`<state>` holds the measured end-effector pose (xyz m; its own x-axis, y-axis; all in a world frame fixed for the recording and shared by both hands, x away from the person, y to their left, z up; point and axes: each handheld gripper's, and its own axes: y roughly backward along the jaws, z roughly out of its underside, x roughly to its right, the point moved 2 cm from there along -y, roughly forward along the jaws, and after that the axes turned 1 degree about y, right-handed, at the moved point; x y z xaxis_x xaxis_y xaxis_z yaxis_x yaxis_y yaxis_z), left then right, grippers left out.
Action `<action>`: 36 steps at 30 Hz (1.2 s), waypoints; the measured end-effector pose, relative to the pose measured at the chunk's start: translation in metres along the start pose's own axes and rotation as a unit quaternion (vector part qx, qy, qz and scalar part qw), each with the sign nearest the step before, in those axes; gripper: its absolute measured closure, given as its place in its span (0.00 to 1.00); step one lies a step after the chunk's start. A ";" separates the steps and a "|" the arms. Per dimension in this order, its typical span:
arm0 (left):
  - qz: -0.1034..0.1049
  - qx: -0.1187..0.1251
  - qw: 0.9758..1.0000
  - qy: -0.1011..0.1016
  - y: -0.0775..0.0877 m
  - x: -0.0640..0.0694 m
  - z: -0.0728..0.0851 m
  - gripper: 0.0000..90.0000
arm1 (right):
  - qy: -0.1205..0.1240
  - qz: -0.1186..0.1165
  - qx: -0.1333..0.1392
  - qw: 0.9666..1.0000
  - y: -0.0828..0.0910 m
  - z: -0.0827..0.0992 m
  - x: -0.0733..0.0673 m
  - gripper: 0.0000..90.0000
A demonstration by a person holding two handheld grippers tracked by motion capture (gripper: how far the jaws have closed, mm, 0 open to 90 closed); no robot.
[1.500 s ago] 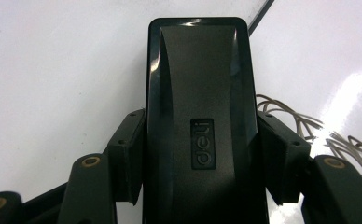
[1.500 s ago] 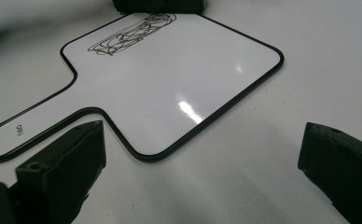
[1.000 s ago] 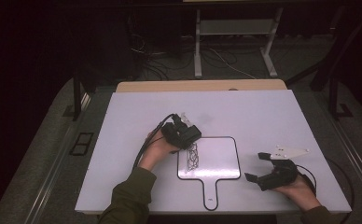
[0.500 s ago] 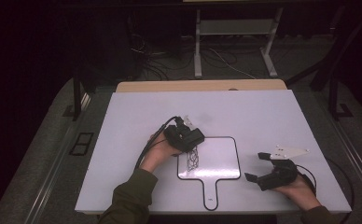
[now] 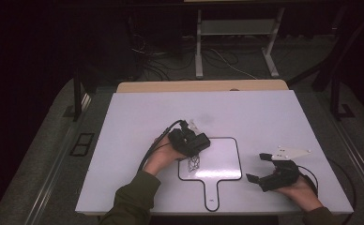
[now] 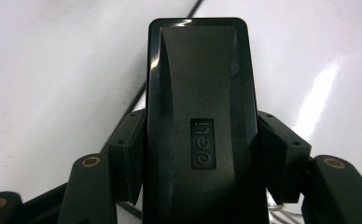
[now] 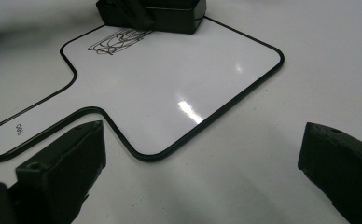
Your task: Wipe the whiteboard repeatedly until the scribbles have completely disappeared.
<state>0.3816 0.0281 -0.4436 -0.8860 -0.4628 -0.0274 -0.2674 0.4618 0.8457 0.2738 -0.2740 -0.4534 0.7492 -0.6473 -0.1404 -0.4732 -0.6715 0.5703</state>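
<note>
My left tool (image 5: 195, 143) is clamped on a black eraser block (image 6: 200, 126) marked "deli", one pad pressing each long side; seen from the left gripper view, the block stands lengthwise between the jaws and covers most of what lies ahead. In the high view the eraser sits at the upper left corner of the small whiteboard (image 5: 222, 161), a white paddle-shaped board with a thin black border and a short handle (image 5: 211, 194) pointing toward me. A black scribble (image 5: 193, 163) lies on the board just below the eraser, on the side nearer me; in the right gripper view the eraser's edge is just beside the scribble, and I cannot tell whether they touch. My right tool (image 5: 257, 168) rests on the tabletop (image 5: 138, 112) to the right of the board, jaws spread wide with nothing between them, well apart from the eraser. Between its jaws the right gripper view shows the board's rounded corner and bare glossy surface. A cable (image 5: 159, 140) loops from the left tool over my left hand (image 5: 163, 158). Beyond the tabletop stand a metal frame (image 5: 236, 42) and loose cables on the floor.
</note>
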 end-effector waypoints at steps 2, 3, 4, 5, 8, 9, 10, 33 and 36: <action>0.004 0.001 1.000 -0.003 -0.001 0.003 -0.001 0.44 | 0.002 0.001 0.000 1.000 0.000 0.000 0.000 0.00; 0.007 0.002 1.000 -0.003 -0.001 0.005 -0.001 0.44 | 0.002 0.001 -0.001 1.000 0.000 0.000 0.000 0.00; 0.009 0.001 1.000 -0.006 -0.001 0.005 -0.001 0.44 | 0.002 0.001 -0.001 1.000 0.000 0.000 0.000 0.00; 0.010 0.002 1.000 -0.008 -0.001 0.007 -0.002 0.44 | 0.001 0.001 -0.001 1.000 0.000 0.000 0.000 0.00; 0.011 0.001 1.000 -0.013 -0.001 0.010 -0.003 0.44 | 0.001 0.001 -0.001 1.000 0.000 0.000 0.000 0.00; 0.010 0.001 1.000 -0.013 -0.001 0.011 -0.003 0.44 | 0.000 0.001 0.000 1.000 0.000 0.000 0.000 0.00; 0.011 0.001 1.000 -0.012 -0.001 0.010 -0.002 0.44 | 0.000 0.001 0.000 1.000 0.000 0.000 0.000 0.00; -0.024 -0.004 0.999 0.025 0.011 -0.019 0.016 0.44 | 0.002 0.000 -0.001 1.000 0.000 0.000 0.000 0.00; -0.023 -0.008 0.999 0.023 0.010 -0.016 0.015 0.44 | 0.002 0.000 -0.002 1.000 0.000 0.000 0.000 0.00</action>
<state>0.3874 0.0514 -0.4422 -0.8548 -0.5172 -0.0423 -0.3007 0.4272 0.8527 0.2739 -0.2740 -0.4539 0.7510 -0.6458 -0.1377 -0.4716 -0.6705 0.5727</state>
